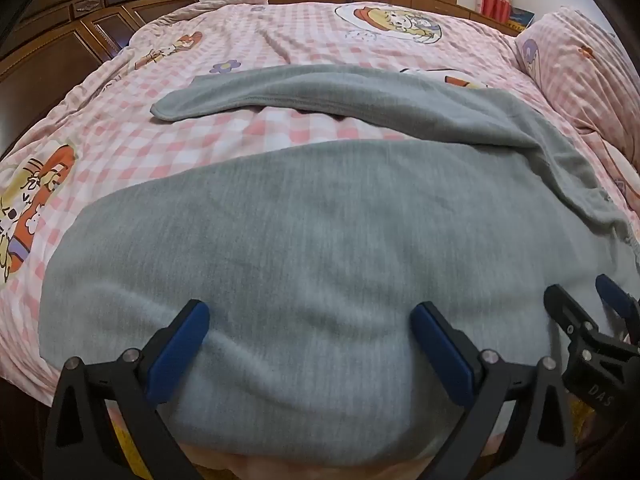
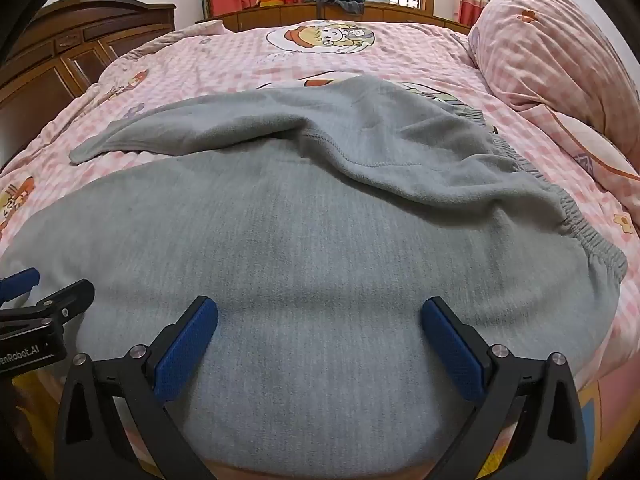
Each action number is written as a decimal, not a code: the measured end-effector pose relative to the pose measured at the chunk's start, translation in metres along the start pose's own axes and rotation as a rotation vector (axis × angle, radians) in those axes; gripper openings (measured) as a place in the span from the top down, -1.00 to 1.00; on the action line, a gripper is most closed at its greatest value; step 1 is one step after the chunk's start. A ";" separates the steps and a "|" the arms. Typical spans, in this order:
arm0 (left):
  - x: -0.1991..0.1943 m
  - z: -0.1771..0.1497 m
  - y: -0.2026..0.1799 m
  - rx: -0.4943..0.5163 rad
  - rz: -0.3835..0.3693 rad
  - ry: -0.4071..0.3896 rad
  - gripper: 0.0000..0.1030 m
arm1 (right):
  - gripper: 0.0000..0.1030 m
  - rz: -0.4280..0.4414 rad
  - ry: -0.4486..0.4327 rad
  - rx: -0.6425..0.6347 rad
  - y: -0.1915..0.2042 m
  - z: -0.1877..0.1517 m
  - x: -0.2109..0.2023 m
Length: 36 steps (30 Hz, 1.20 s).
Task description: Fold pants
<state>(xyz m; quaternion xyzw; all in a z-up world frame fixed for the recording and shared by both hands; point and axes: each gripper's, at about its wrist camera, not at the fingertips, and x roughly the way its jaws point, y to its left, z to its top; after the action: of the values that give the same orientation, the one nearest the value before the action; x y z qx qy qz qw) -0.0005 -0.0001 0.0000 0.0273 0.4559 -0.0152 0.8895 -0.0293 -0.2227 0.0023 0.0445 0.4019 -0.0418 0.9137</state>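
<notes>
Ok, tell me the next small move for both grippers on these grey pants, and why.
Probably lower both and pinch the near edge of the grey fleece pants. The left gripper and right gripper both hang open over the near leg, holding nothing, while the far leg lies apart across the pink checked quilt, so the legs aren't stacked yet.

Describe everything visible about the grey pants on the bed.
The grey pants look like soft fleece, with a gathered elastic waistband at the right. They lie flat on the pink checked bedspread: one leg runs along the near edge, the other angles away to the left, its cuff resting on the spread. Both hand-held grippers sit open above the near leg, gripping nothing.
</notes>
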 end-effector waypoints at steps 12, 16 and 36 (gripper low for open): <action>-0.002 0.000 -0.002 0.006 -0.001 -0.007 -0.99 | -1.00 -0.003 0.003 -0.003 0.003 0.000 0.001; -0.003 0.000 -0.006 0.006 -0.001 -0.008 -0.99 | -1.00 -0.007 0.011 0.000 0.000 0.004 0.002; 0.001 0.002 0.000 0.007 -0.018 0.003 -0.99 | -1.00 -0.008 0.012 -0.003 -0.002 0.002 0.003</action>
<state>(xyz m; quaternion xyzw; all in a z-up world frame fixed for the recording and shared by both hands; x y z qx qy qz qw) 0.0012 -0.0006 0.0002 0.0261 0.4572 -0.0248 0.8886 -0.0258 -0.2250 0.0017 0.0418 0.4077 -0.0444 0.9111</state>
